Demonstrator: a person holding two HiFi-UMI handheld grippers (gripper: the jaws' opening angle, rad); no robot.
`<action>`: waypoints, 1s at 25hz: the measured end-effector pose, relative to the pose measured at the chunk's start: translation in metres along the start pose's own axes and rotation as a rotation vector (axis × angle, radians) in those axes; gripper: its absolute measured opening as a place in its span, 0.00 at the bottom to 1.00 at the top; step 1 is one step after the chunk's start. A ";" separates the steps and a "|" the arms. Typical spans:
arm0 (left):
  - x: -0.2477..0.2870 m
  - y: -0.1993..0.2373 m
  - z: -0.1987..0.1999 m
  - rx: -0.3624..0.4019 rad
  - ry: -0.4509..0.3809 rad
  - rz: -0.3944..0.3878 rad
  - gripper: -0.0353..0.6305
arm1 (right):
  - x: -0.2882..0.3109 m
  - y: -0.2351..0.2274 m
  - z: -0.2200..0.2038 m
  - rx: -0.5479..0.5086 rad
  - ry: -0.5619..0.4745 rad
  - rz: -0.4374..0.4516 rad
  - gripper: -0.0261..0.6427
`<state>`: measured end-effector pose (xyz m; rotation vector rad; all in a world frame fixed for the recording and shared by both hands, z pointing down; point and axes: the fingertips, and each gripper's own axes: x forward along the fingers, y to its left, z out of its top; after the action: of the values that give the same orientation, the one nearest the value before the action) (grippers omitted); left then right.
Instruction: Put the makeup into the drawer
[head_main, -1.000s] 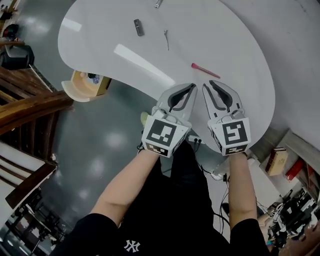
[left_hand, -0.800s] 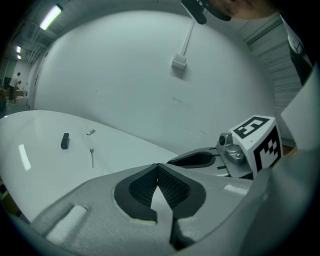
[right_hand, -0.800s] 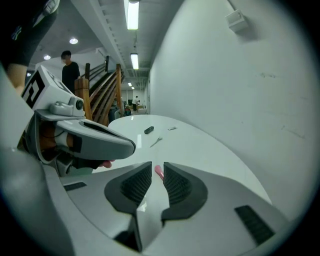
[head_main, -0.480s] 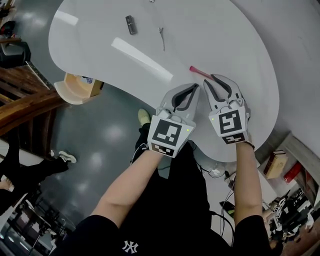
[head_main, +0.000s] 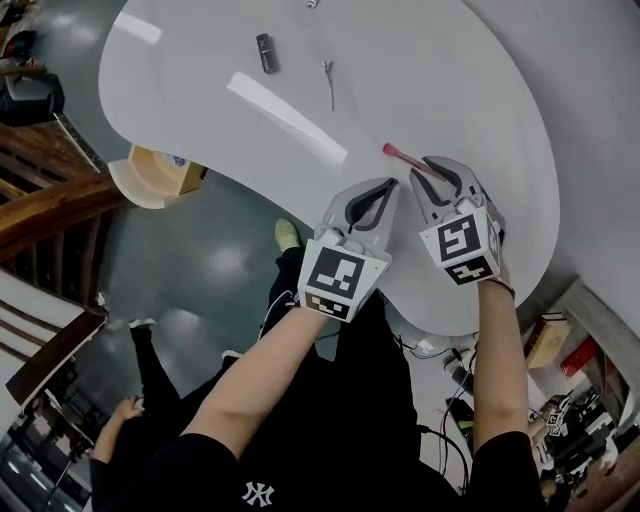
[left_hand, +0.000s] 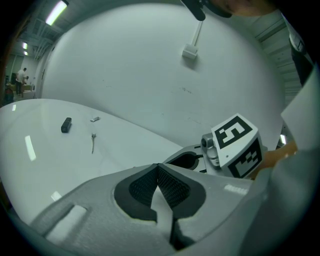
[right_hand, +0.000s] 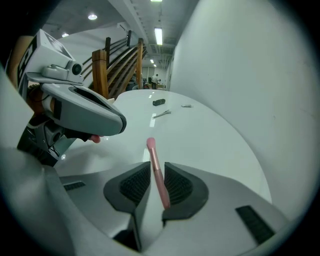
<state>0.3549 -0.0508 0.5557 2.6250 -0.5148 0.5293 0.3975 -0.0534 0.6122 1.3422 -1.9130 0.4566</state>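
A pink makeup brush (head_main: 397, 153) lies on the white table (head_main: 440, 70) near its right front edge. My right gripper (head_main: 433, 167) is open, with its jaws on either side of the brush handle (right_hand: 153, 154); the bristle end points away from me. A narrow gap shows between the handle and the left pad. My left gripper (head_main: 391, 184) hovers just left of it at the table's edge, shut and empty (left_hand: 158, 166). A small wooden drawer (head_main: 150, 176) stands open under the table's left edge.
Farther back on the table lie a dark small case (head_main: 265, 52), a thin metal tool (head_main: 329, 80) and a small silver item (head_main: 312, 4). Wooden stair rails (head_main: 50, 200) stand at the left. A person's hand (head_main: 125, 408) shows over the floor, lower left.
My right gripper has moved forward until its jaws straddle the pink brush. The left gripper has followed slightly. A person has moved across the floor at the lower left.
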 end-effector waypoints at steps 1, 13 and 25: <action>0.000 0.001 0.000 -0.001 0.000 0.002 0.07 | 0.001 0.000 -0.001 0.002 0.004 0.005 0.18; -0.008 0.005 0.002 -0.009 0.010 0.019 0.07 | -0.001 0.006 0.005 0.021 0.002 0.034 0.12; -0.044 0.000 0.036 0.012 -0.019 0.043 0.07 | -0.039 0.028 0.059 0.192 -0.133 -0.006 0.12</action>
<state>0.3272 -0.0552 0.5056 2.6377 -0.5764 0.5230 0.3574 -0.0555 0.5477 1.5352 -2.0136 0.5726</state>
